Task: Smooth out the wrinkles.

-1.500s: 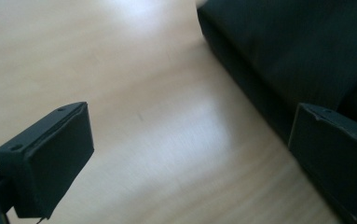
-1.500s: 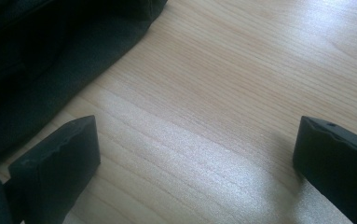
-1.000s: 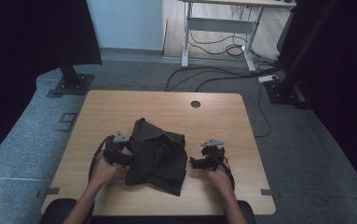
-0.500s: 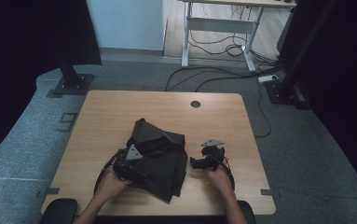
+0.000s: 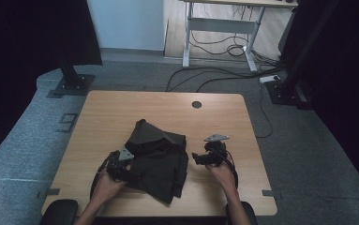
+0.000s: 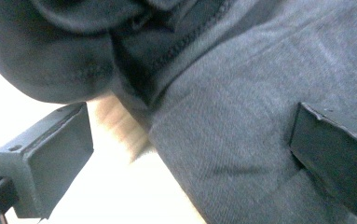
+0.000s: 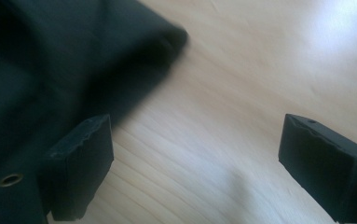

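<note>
Lying on table (image 5: 121, 112): dark garment (image 5: 160, 157)

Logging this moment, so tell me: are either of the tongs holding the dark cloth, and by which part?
Nothing is held. The left tongs stand open around the dark cloth at its left edge; the right tongs are open over bare table.

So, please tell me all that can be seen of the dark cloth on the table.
The dark cloth is a black or charcoal garment of woven-looking fabric with stitched seams and a small metal eyelet. It lies loosely folded and rumpled at the near middle of the wooden table. The left tongs stand open, apparently around its left edge; the right tongs stand open beside it over bare wood.
</note>
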